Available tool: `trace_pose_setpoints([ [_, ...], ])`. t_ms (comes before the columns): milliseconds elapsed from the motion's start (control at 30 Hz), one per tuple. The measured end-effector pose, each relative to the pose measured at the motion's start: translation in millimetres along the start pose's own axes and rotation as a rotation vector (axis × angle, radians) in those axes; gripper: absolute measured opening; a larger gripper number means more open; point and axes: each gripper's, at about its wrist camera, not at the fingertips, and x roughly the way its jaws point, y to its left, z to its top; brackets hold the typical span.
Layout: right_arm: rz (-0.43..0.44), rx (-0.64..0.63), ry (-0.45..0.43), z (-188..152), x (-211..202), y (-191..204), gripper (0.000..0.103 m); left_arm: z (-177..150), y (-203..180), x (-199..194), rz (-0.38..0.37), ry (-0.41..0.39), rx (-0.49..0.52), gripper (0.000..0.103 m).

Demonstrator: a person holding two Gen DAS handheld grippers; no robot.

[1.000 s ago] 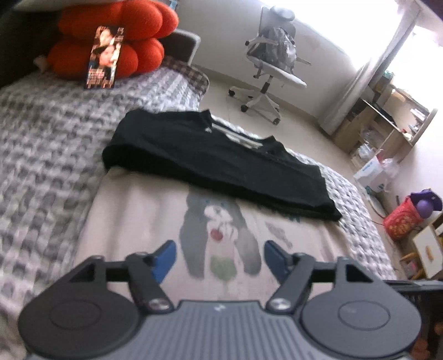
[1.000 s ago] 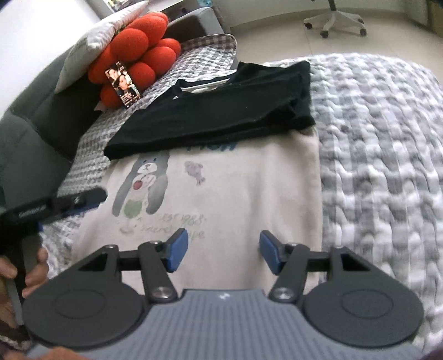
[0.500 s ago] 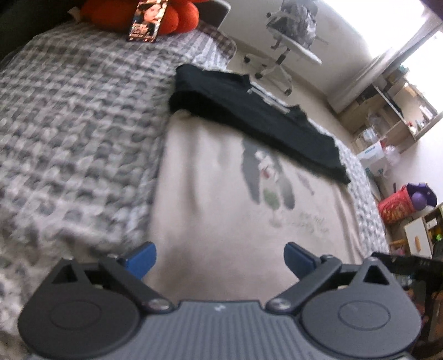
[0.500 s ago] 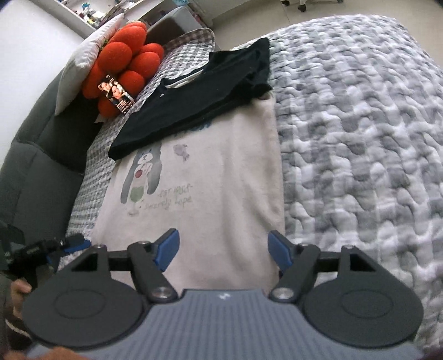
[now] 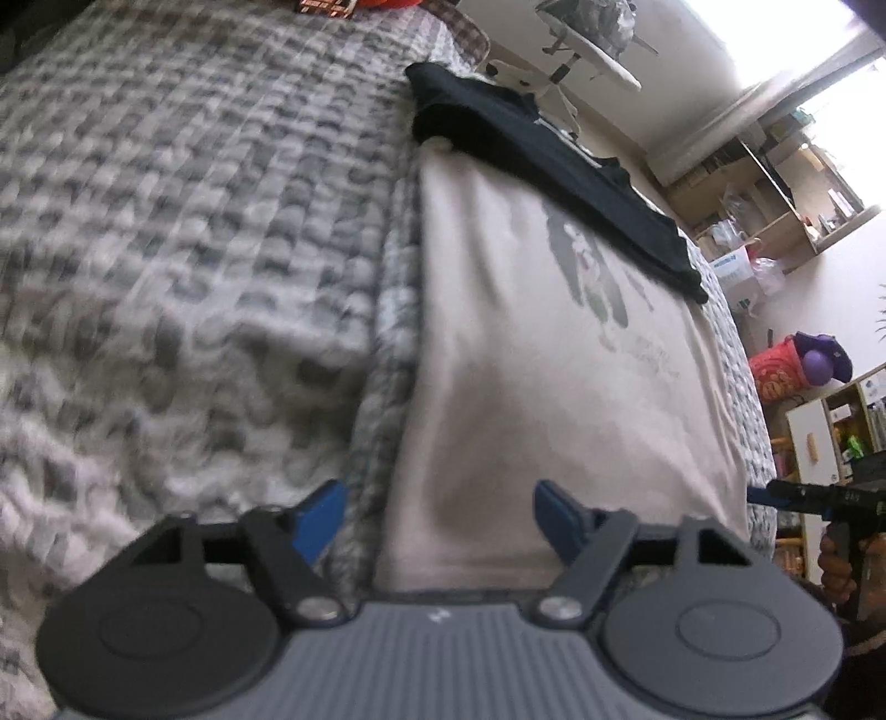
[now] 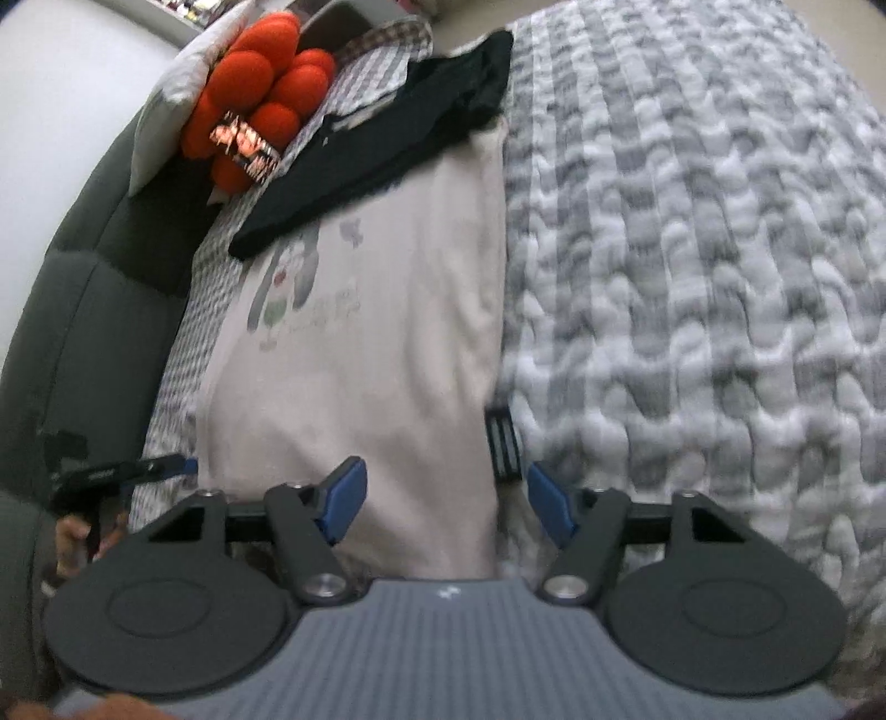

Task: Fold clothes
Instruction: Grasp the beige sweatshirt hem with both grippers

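1. L gripper (image 5: 440, 512): jaws apart and closing, blue pads not pressing on anything. L pad sits over the grey-white blanket (image 5: 183, 232), R pad over the cream shirt (image 5: 531, 387); the shirt's near-L corner lies between them.
2. R gripper (image 6: 446, 498): jaws apart and closing too, no grip. L pad over the cream shirt (image 6: 376, 354), R pad over the blanket (image 6: 692, 266); the shirt's near-R edge runs between pads. A small black-and-white striped tag (image 6: 503, 443) sticks out at that edge, just beyond the R pad.
3. Cream shirt lies flat on the blanket, long axis running near to far, w/ a bear print (image 6: 285, 282) toward its far end.
4. Black shirt (image 5: 554, 160), folded, lies across the far end of the cream one, overlapping it.
5. Each gripper shows in the other's view: R one at far R edge of L cam (image 5: 819, 495), L one at L edge of R cam (image 6: 119, 471), w/ fingers of a hand (image 6: 69, 545) below it.
6. Bkgd: orange cushion (image 6: 260, 94) w/ a photo card at the far L, office chair (image 5: 587, 39) beyond the bed. Both views motion-blurred.
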Motion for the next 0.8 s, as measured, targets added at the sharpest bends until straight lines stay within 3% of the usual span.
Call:
trace_pose_setpoints([
  [200, 0.048, 0.020, 0.050, -17, 5, -14, 0.037, -9, 19, 1, -0.072, -0.007, -0.031, 0.056],
  [333, 0.080, 0.007, 0.066, -24, 12, -11, 0.036, -12, 22, 1, -0.101, -0.008, -0.013, 0.052],
  [400, 0.076, 0.002, 0.066, -23, 14, -7, 0.036, -12, 22, 5, -0.133, 0.029, -0.019, 0.029],
  [467, 0.063, -0.012, 0.064, -22, 16, -2, 0.032, -14, 17, 12, -0.119, 0.049, -0.001, 0.027],
  [633, 0.052, -0.038, 0.057, -24, 17, 5, 0.011, -17, 11, 15, -0.110, 0.037, 0.022, 0.010],
  [800, 0.112, -0.004, 0.017, -22, 13, 8, 0.011, -19, 6, 1, -0.209, -0.020, 0.010, 0.008],
])
